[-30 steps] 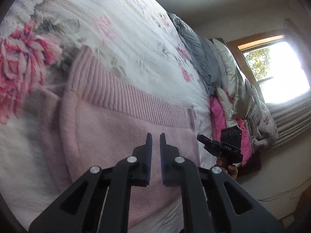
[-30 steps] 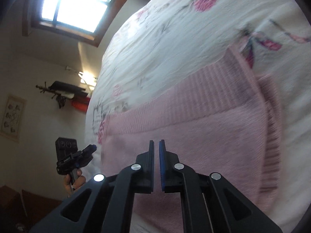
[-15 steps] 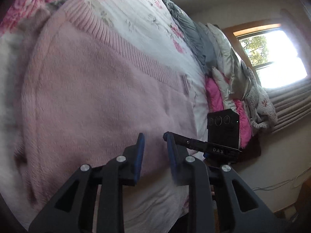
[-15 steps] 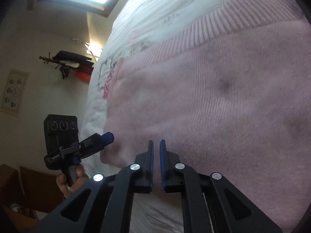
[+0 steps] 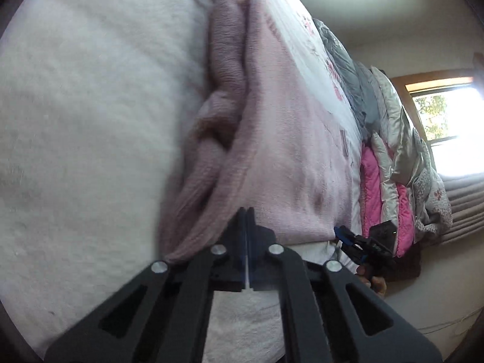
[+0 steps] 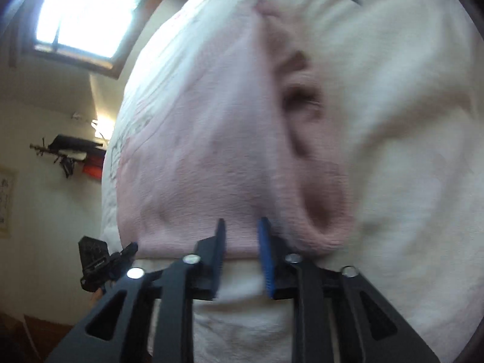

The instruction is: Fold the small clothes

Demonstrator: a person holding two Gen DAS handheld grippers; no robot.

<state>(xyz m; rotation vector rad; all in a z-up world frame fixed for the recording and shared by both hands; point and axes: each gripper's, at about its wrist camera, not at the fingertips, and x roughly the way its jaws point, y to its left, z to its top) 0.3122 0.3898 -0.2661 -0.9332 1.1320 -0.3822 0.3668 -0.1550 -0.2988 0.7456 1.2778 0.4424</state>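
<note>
Pink knit sweater (image 5: 290, 139) spread flat on the bed (image 5: 84, 115), near edge right at both tongs. Left tongs (image 5: 246, 211) pinched closed on that edge by the bunched sleeve (image 5: 217, 103); right tongs (image 6: 241, 227) parted, straddling the edge, nothing gripped yet. Soft, light, floppy and stretchy, so best taken at the thick corners.

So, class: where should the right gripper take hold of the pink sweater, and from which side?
Grip the near edge of the pink sweater, coming in low from the bedside. That edge lies flat on the white bedspread right before the right gripper, whose open jaws already straddle it, away from the bunched sleeve.
</note>
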